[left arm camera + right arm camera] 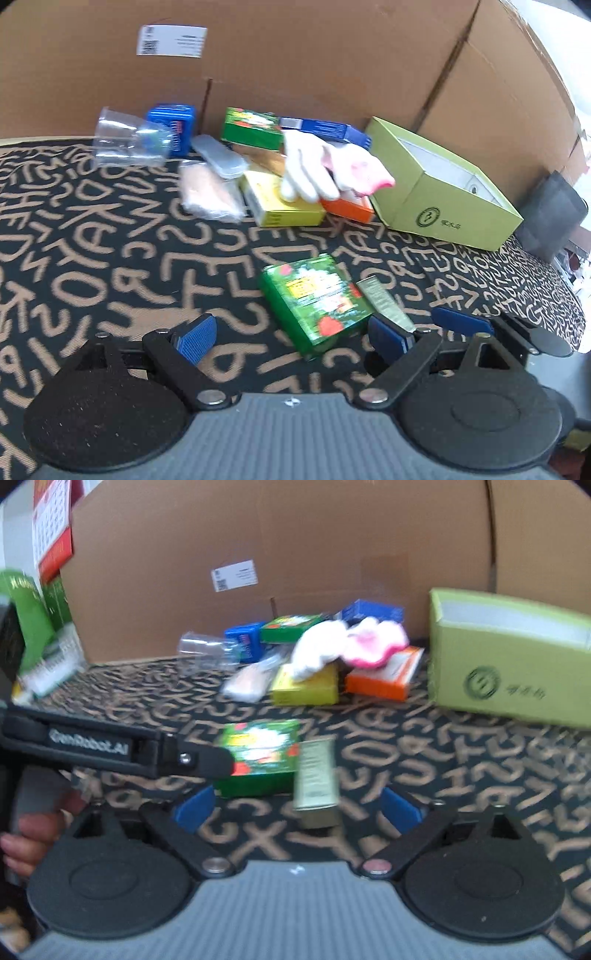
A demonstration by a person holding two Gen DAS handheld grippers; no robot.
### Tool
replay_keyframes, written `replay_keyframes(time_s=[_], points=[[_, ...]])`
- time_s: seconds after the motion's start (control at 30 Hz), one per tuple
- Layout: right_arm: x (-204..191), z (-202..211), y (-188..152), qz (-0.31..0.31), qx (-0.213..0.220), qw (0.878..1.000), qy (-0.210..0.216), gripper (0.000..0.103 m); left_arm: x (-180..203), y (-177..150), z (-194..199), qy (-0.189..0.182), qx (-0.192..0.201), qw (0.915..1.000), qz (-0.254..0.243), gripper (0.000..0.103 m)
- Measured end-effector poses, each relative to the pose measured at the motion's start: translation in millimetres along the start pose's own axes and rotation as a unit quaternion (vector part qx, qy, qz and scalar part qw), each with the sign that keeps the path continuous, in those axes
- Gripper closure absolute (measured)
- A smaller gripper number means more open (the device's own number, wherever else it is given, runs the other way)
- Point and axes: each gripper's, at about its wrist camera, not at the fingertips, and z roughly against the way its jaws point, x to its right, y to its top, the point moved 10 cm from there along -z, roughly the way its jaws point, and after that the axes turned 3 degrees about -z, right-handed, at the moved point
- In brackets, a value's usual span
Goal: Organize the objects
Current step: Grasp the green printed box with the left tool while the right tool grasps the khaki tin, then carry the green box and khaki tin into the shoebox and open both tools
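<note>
A green box [314,299] with flower print lies flat on the patterned cloth, just ahead of my left gripper [291,339]. That gripper is open, and the box's near corner sits between its blue pads without being pressed. A slim olive carton [317,779] lies against the green box's right side. It sits between the blue pads of my right gripper [297,808], which is open and clear of it. The left gripper's black side [110,746] crosses the right wrist view beside the green box [258,753]. This view is blurred.
A pile sits at the back: a white and pink glove [325,166], yellow box [284,206], orange box [347,208], blue boxes and a clear cup [125,138]. An open lime box [454,206] stands to the right. A cardboard wall [332,55] closes the rear.
</note>
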Motion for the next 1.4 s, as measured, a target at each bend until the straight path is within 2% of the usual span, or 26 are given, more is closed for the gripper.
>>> replay_keyframes(time_s=[0.07, 0.1, 0.13, 0.2, 0.23, 0.3, 0.37, 0.43, 0.47, 0.53, 0.57, 0.63, 0.77, 0.87, 1.0, 1.07, 1.1, 1.13, 1.27, 1.4], points=[[6.9, -3.6, -0.7, -0.005, 0.002, 1.0, -0.008, 0.026, 2.5, 3.0, -9.4, 0.007, -0.002, 1.0, -0.002, 0.011], [9.8, -5.6, -0.8, -0.016, 0.001, 1.0, -0.003, 0.04, 2.1, 4.0, -15.8, 0.014, -0.007, 0.9999, -0.001, 0.011], [12.9, -6.8, -1.8, -0.024, -0.001, 1.0, -0.002, 0.059, 1.8, 4.8, -21.7, 0.022, -0.01, 0.9997, 0.001, 0.011], [21.4, -4.6, -5.1, -0.034, 0.0, 0.999, -0.013, 0.074, 3.4, 10.0, -28.2, 0.036, -0.004, 0.9993, -0.005, 0.011], [26.8, -2.2, -6.3, -0.034, 0.001, 0.999, -0.026, 0.076, 5.2, 12.3, -32.0, 0.039, -0.006, 0.9992, -0.006, 0.011], [35.7, 3.3, -8.8, -0.036, 0.001, 0.998, -0.044, 0.077, 12.9, 17.2, -40.8, 0.031, -0.008, 0.9994, -0.009, 0.011], [39.6, 11.0, -11.4, -0.045, 0.002, 0.998, -0.039, 0.077, 20.4, 20.1, -50.8, 0.038, -0.006, 0.9989, -0.027, 0.011], [37.6, 19.1, -13.7, -0.051, 0.004, 0.998, -0.024, 0.077, 27.5, 20.3, -58.1, 0.045, -0.003, 0.9968, -0.066, 0.017], [36.1, 21.6, -14.5, -0.052, 0.004, 0.999, -0.017, 0.077, 30.8, 18.7, -58.9, 0.044, -0.001, 0.9947, -0.093, 0.031], [32.9, 26.4, -15.9, -0.051, 0.004, 0.999, -0.006, 0.077, 34.5, 12.9, -53.0, 0.029, -0.003, 0.9904, -0.135, 0.032], [32.1, 27.8, -15.9, -0.051, 0.005, 0.999, -0.004, 0.077, 33.1, 9.9, -47.9, 0.019, -0.005, 0.9902, -0.138, 0.033], [32.0, 27.0, -14.3, -0.052, 0.007, 0.999, -0.008, 0.076, 25.4, 3.6, -34.8, 0.01, -0.008, 0.9904, -0.138, 0.033], [29.1, 21.0, -9.5, -0.054, 0.012, 0.998, -0.003, 0.071, 4.1, -2.8, -10.6, 0.021, -0.008, 0.9933, -0.113, 0.032], [26.1, 15.3, -6.2, -0.041, 0.013, 0.999, -0.005, 0.066, -0.4, -0.9, 7.4, 0.02, 0.004, 0.9967, -0.078, 0.019], [23.8, 7.7, -0.5, -0.021, 0.012, 1.0, -0.01, 0.065, 11.2, -3.4, 13.7, 0.017, 0.007, 0.9952, -0.097, 0.018], [24.1, 5.1, 3.0, -0.001, 0.013, 1.0, -0.021, 0.065, 15.9, -6.0, 9.0, 0.021, 0.008, 0.9931, -0.115, 0.02], [24.9, 4.6, 4.4, 0.01, 0.013, 0.999, -0.029, 0.063, 16.3, -6.9, 6.0, 0.025, 0.007, 0.9923, -0.121, 0.029], [25.8, 4.8, 6.2, 0.021, 0.016, 0.999, -0.037, 0.061, 15.8, -8.1, 3.3, 0.029, 0.005, 0.9918, -0.124, 0.031], [26.7, 1.8, 15.2, 0.036, 0.024, 0.998, -0.035, 0.06, 9.5, -8.4, -6.5, 0.035, -0.002, 0.9923, -0.118, 0.036], [27.3, -16.7, 18.3, 0.033, 0.011, 0.999, -0.02, 0.06, 6.9, -12.1, -8.9, 0.038, -0.008, 0.9936, -0.106, 0.036]])
